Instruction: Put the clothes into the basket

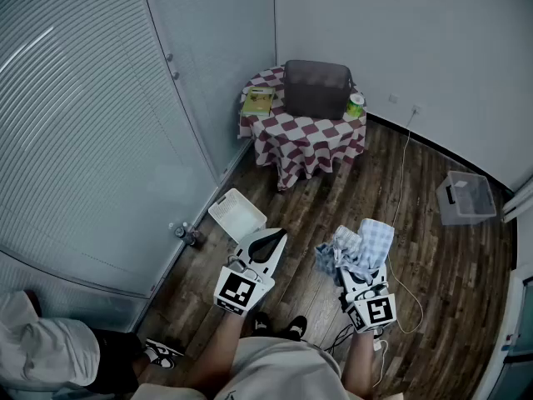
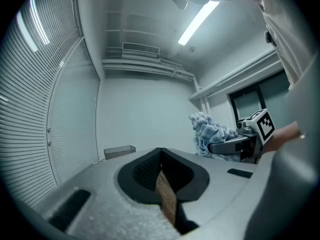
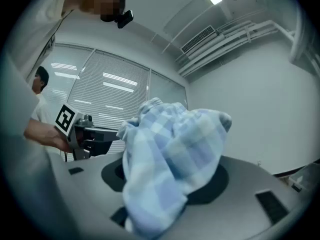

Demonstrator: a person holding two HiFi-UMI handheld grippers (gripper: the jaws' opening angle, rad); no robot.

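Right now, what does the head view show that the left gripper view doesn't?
Only the head view: the checkered tablecloth and the white basket on the floor. Only the left gripper view: the ceiling light and the vent. Both: the blue checked cloth gripped in the right tool, and the window blinds.

I see a dark wooden floor carrying a white basket at near left, a clear bin at right and, far off, a checked-cloth worktop bearing a dark case and a book.
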